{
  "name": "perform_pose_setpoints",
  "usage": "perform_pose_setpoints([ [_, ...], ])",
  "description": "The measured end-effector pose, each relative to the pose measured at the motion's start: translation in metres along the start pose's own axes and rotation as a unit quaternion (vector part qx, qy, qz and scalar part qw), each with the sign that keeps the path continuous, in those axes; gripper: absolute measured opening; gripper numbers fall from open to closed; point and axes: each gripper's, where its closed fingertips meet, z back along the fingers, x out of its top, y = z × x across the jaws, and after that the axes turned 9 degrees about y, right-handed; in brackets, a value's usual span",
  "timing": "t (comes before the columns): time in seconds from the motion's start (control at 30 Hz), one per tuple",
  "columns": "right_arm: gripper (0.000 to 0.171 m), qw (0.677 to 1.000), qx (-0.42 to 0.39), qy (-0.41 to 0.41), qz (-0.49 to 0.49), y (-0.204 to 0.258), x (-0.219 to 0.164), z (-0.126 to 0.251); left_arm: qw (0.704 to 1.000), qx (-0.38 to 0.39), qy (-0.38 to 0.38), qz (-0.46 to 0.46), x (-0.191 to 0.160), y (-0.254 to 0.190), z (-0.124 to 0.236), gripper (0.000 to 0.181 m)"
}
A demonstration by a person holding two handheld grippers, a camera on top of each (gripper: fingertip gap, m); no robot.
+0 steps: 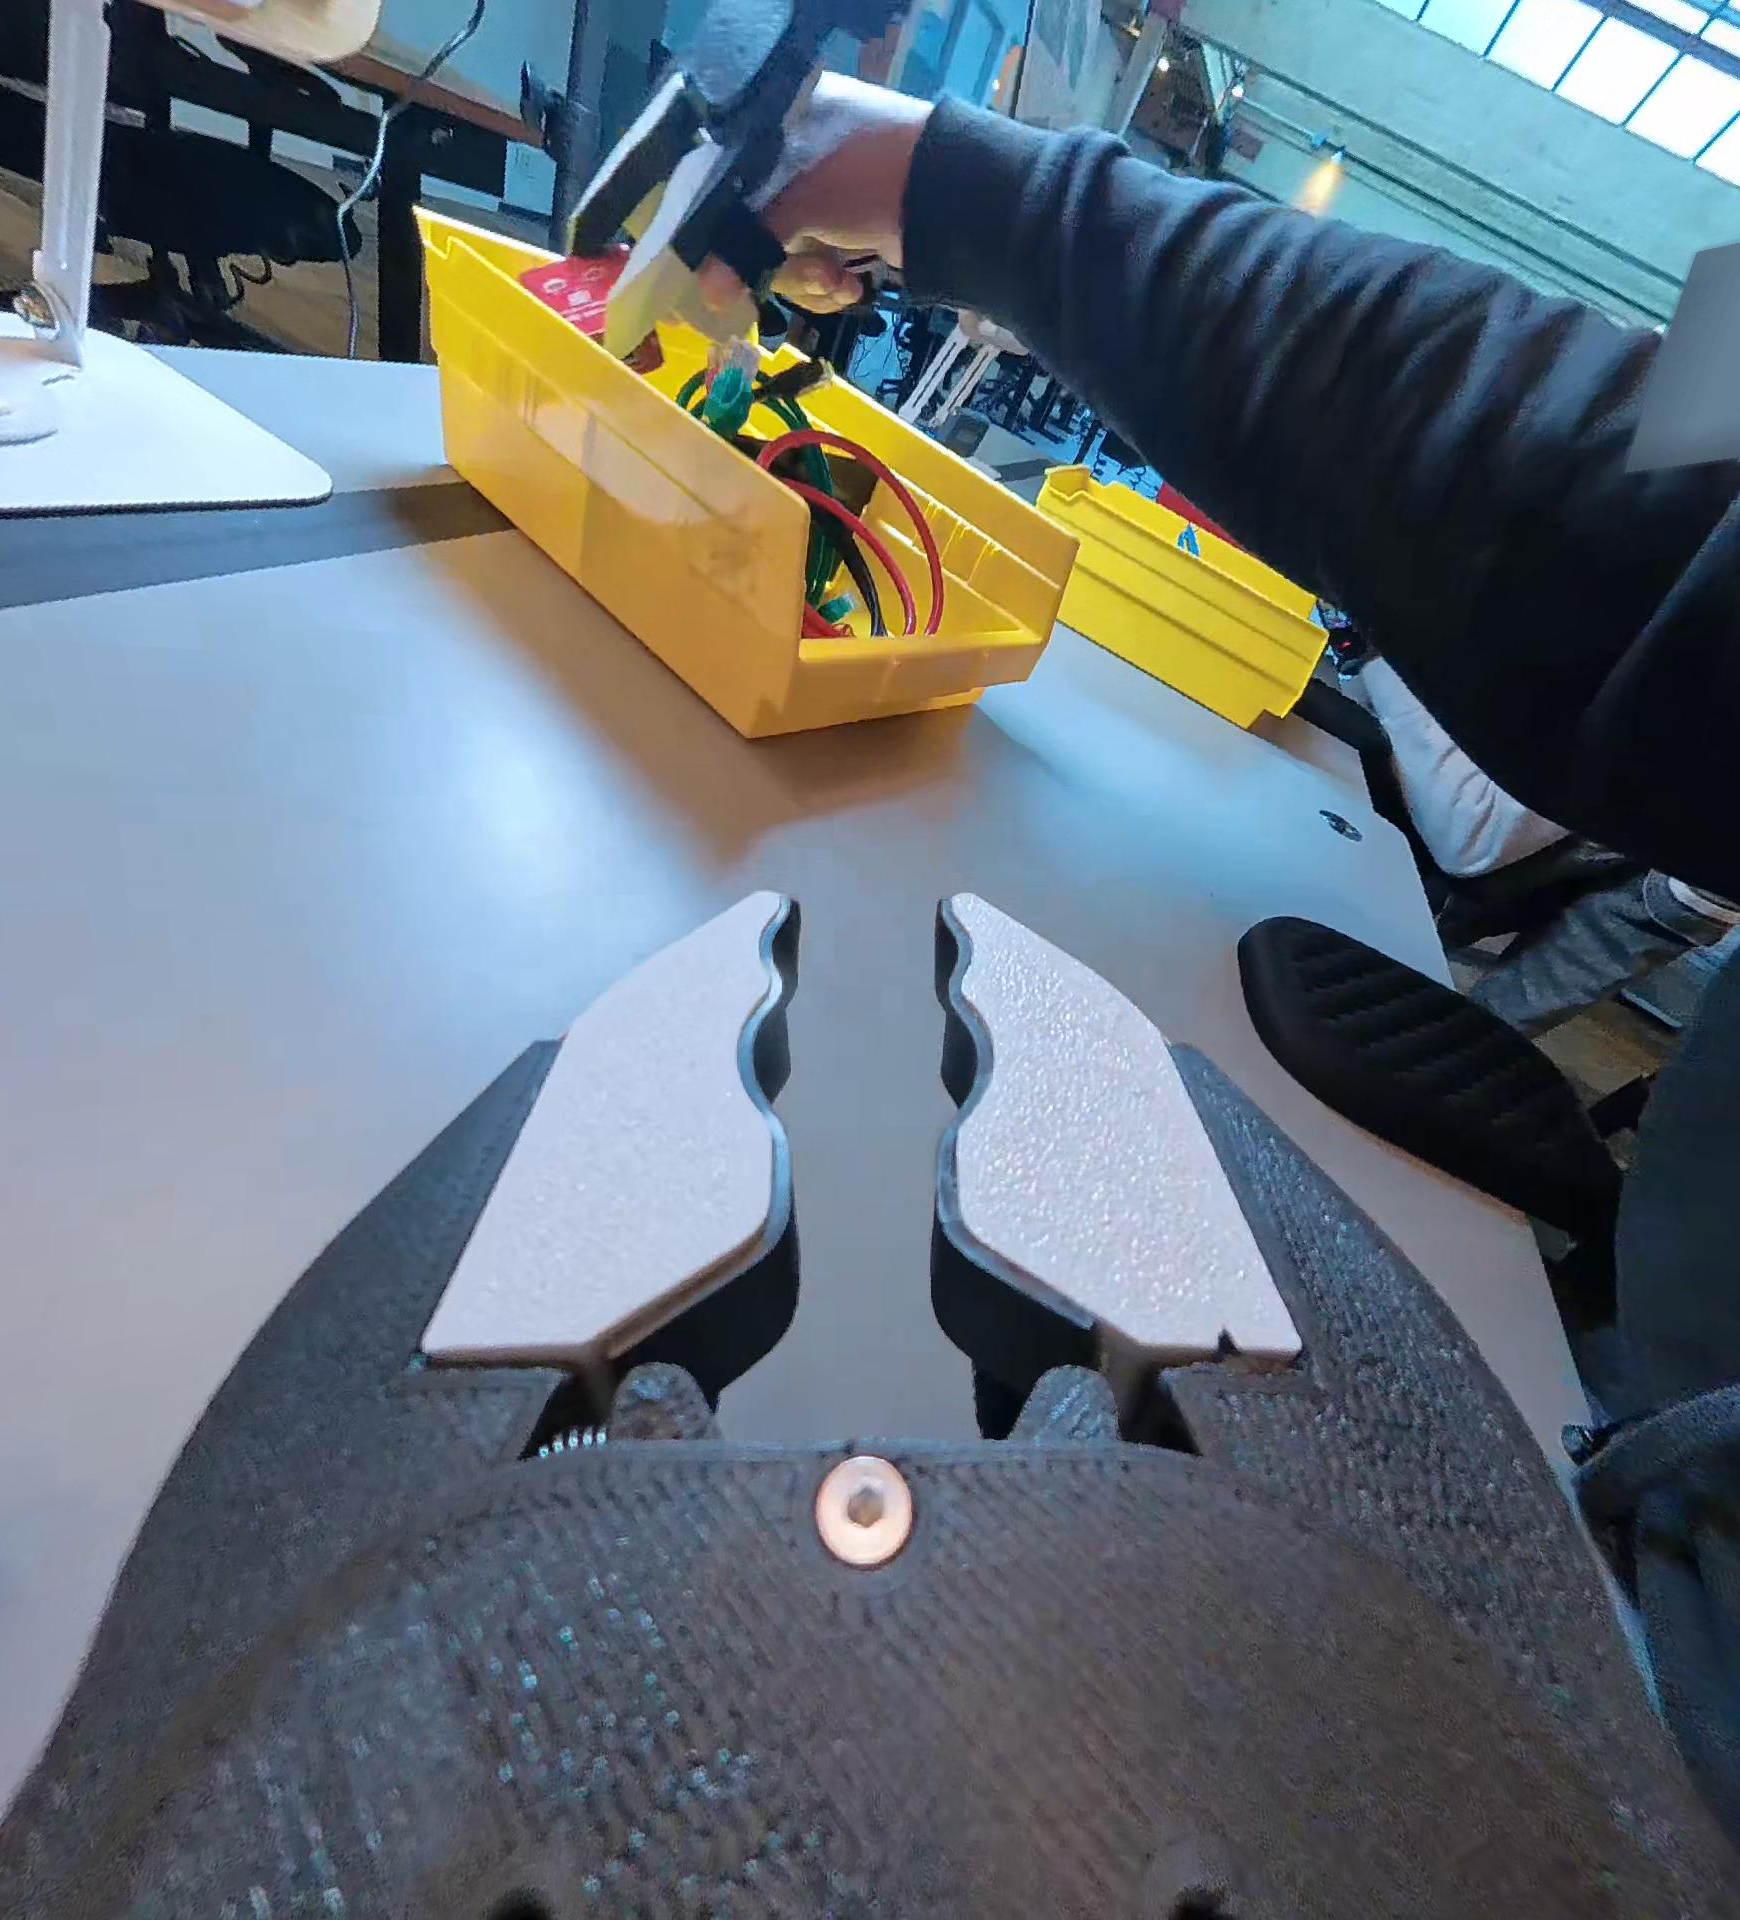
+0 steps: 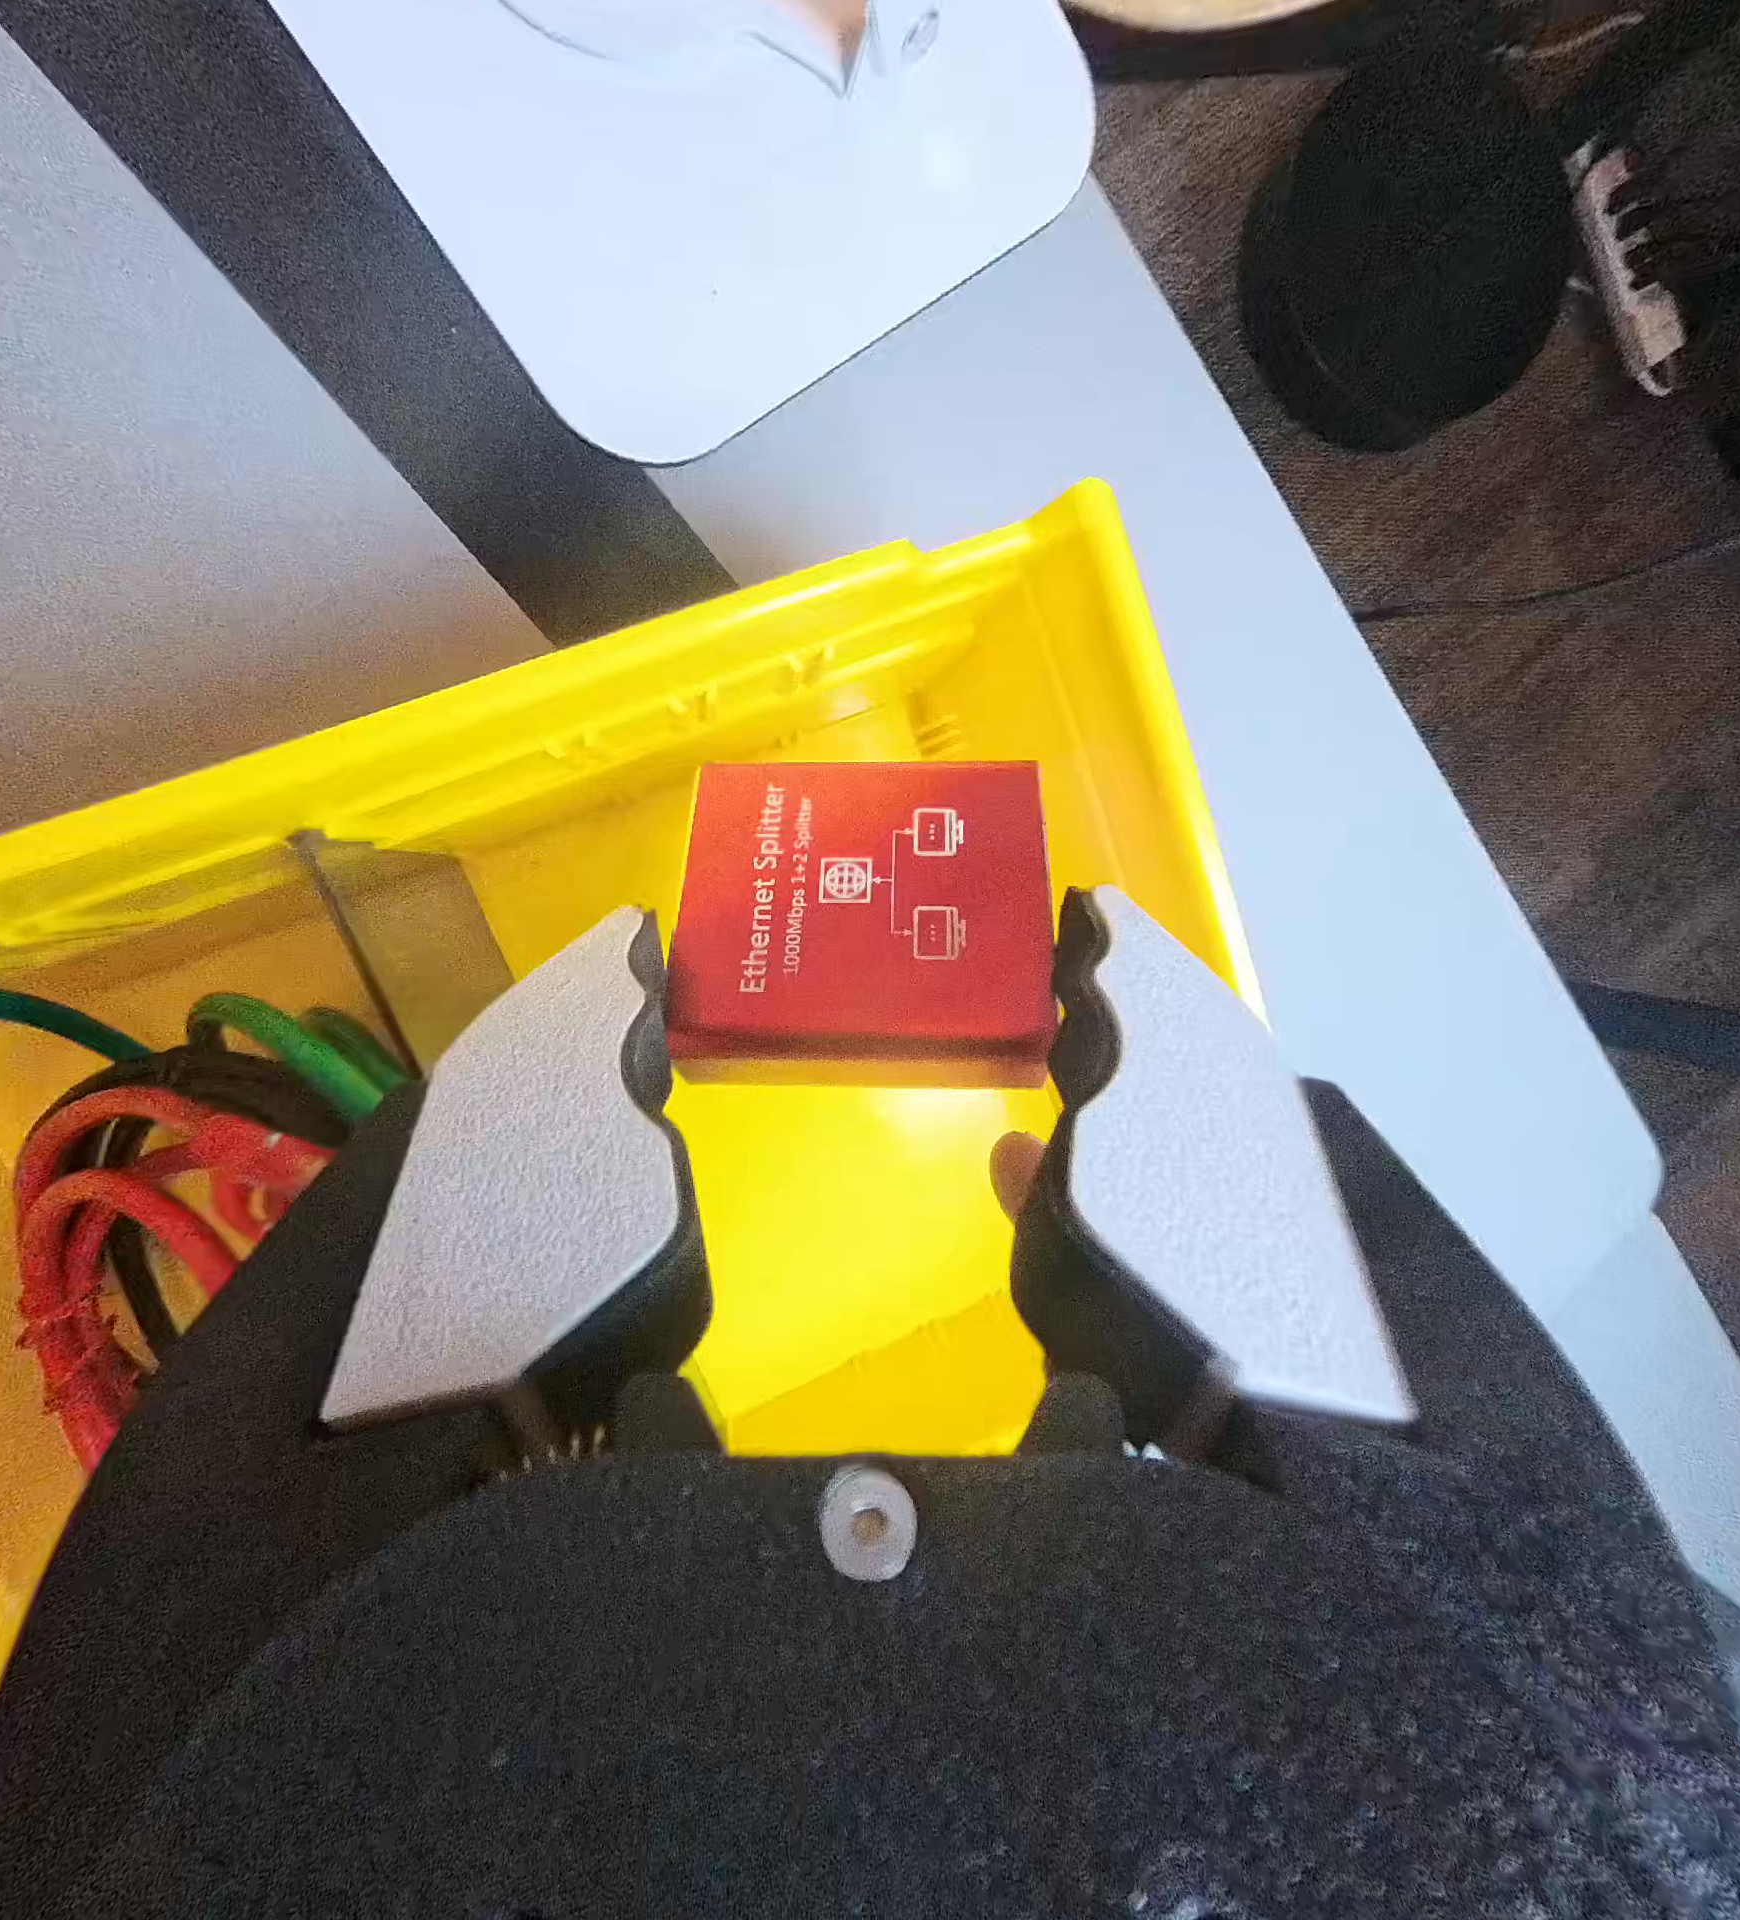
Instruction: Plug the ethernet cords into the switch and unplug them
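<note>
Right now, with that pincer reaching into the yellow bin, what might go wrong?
1. The right hand-held gripper touches only the near end of the red box; it could slip or twist out.
2. The bin wall sits close beside the box, so a finger may bump it.
3. Tangled cords lie nearby and could snag.

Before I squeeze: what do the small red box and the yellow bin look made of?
Small red box: looks like anodised metal, a satin sheen with crisp edges, though it may be painted plastic. Yellow bin: glossy moulded plastic, with ribs and soft highlights along its rim. The right gripper brackets the box.
</note>
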Motion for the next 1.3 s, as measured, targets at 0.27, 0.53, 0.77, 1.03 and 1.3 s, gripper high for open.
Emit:
perform_pose_setpoints([
  [0.27,0.073,0.992,0.077,0.091,0.040,0.005,-0.015,-0.064,0.997,0.020,0.066,-0.025,-0.022,0.009,-0.013,0.031],
  [0.53,0.075,0.999,-0.004,0.026,0.043,-0.009,0.000,-0.005,0.988,0.082,0.093,-0.088,-0.026,0.017,-0.012,0.041],
  [0.77,0.064,0.987,-0.061,-0.113,0.092,0.071,0.008,0.100,0.985,0.086,0.057,-0.140,-0.006,0.008,0.010,0.007],
  [1.03,0.063,0.982,-0.045,-0.029,0.181,0.194,-0.085,0.061,0.954,0.191,0.088,-0.212,-0.005,0.021,0.049,0.006],
  [1.3,0.054,0.970,-0.097,0.060,0.216,0.193,-0.124,0.020,0.853,0.378,0.299,-0.201,-0.045,0.106,0.131,0.063],
])
